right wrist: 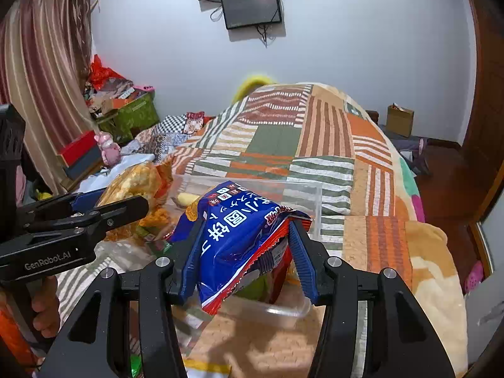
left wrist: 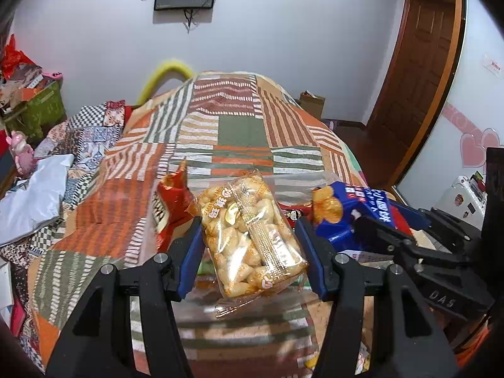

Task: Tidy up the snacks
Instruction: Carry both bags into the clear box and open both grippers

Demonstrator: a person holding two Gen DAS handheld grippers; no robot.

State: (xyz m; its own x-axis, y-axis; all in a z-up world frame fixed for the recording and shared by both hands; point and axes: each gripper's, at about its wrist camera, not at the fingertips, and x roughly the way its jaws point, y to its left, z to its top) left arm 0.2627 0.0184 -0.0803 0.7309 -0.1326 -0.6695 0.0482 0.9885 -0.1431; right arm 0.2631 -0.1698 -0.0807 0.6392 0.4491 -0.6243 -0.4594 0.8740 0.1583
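Note:
My left gripper (left wrist: 249, 230) is shut on a clear packet of pale puffed snacks (left wrist: 252, 236) and holds it above a clear plastic bin (left wrist: 239, 312) on the bed. My right gripper (right wrist: 245, 236) is shut on a blue chip bag (right wrist: 239, 236) and holds it over the same bin (right wrist: 312, 201). The blue bag (left wrist: 343, 208) and right gripper show at the right of the left wrist view. The puffed snack packet (right wrist: 135, 182) and left gripper (right wrist: 104, 204) show at the left of the right wrist view. A red snack bag (left wrist: 170, 208) stands in the bin's left side.
The bin sits on a patchwork quilt (left wrist: 236, 132) covering the bed. Other snack packets (right wrist: 261, 283) lie in the bin under the blue bag. White bags and folded cloth (left wrist: 34, 198) lie to the left. A wooden door (left wrist: 419, 63) is at the right.

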